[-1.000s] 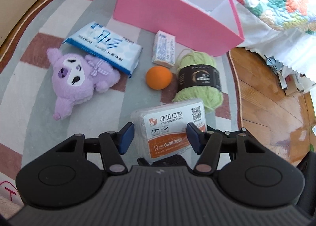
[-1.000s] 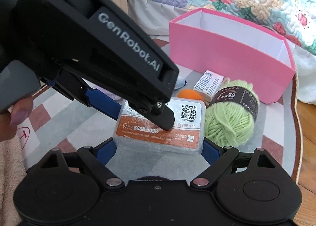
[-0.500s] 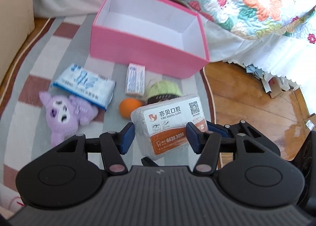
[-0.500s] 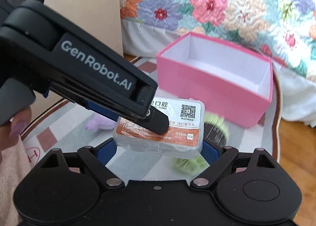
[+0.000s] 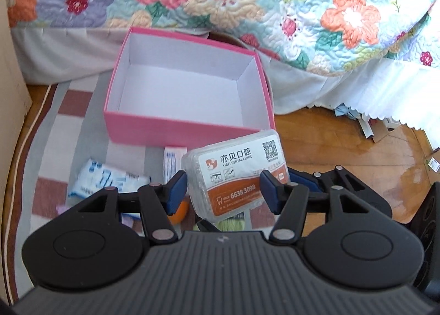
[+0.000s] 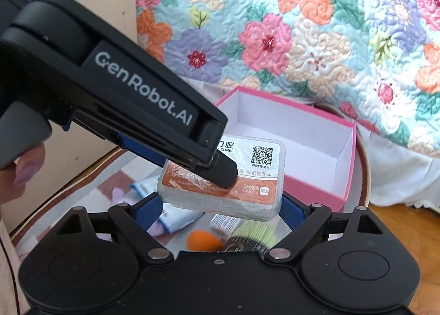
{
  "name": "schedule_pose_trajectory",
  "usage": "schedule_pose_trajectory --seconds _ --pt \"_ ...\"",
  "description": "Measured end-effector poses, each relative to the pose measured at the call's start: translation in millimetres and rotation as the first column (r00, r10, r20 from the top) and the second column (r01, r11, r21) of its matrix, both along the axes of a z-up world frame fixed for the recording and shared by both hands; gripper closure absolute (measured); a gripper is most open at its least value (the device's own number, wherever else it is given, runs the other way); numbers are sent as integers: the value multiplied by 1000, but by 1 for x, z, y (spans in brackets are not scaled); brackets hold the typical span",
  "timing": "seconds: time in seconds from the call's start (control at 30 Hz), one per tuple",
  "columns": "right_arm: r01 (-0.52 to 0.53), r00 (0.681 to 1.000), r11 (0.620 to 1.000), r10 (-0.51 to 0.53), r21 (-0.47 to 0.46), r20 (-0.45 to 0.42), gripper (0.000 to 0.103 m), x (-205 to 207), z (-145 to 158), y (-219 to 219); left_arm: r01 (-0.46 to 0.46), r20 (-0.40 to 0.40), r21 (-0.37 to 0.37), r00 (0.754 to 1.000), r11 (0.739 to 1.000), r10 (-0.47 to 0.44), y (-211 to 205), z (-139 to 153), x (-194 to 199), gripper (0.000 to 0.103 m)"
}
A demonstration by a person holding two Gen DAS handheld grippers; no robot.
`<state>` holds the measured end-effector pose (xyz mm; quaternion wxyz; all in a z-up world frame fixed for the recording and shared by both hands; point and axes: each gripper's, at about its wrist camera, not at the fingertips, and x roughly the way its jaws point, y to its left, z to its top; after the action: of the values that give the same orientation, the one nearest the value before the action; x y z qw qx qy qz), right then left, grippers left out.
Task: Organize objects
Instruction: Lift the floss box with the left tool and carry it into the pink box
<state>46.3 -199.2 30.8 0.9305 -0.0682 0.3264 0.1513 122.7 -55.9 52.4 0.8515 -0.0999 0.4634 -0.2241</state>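
A clear plastic floss-pick box (image 5: 233,177) with a white and orange label hangs in the air over the rug, just in front of the open pink box (image 5: 189,130). My left gripper (image 5: 223,191) is shut on its short sides. My right gripper (image 6: 220,211) is shut on the long ends of the same floss-pick box (image 6: 247,177). In the right wrist view the left gripper's finger (image 6: 225,174) lies across the label. The pink box (image 6: 310,191) has white walls and nothing shows inside it.
Below on the striped rug lie a blue-white tissue pack (image 5: 110,180), a small white carton (image 5: 173,161), an orange ball (image 6: 203,240), green yarn (image 6: 255,232) and a purple plush (image 6: 159,228). A floral quilt (image 5: 247,7) hangs behind. Wooden floor (image 5: 343,144) lies to the right.
Both grippers have lifted the floss-pick box off the rug and carried it up toward the pink box; the items on the rug have dropped low in view.
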Motion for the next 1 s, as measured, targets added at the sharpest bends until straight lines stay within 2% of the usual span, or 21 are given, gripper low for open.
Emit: schedule_pose_trajectory --seconds 0.23,0.43,0.67,0.73,0.8,0.87,1.0 --pt "4 1000 1000 -4 -14 7 11 31 1 -11 11 -15 -3 1000 1000 -11 -13 2 41 45" --pt "-10 1000 1000 10 0 -14 11 63 -5 -30 18 -34 2 999 1000 -18 -29 -4 78 45" --pt "-37 997 998 39 44 -65 14 103 -9 -47 7 -15 35 1000 999 -7 -45 -7 119 45" --pt "-36 997 999 37 16 -67 14 115 -12 -50 18 -20 26 1000 1000 -17 -49 -9 130 47" --pt "-39 996 999 38 -11 -78 19 130 -17 -54 18 -24 39 1000 999 -17 -56 -15 142 44" --pt "-25 994 1000 24 -6 -110 31 144 -21 -61 9 -21 48 1000 999 -8 -60 -21 154 44" --pt "16 989 1000 -19 -22 -143 40 169 -30 -70 21 -33 24 999 999 -20 -68 -35 183 44"
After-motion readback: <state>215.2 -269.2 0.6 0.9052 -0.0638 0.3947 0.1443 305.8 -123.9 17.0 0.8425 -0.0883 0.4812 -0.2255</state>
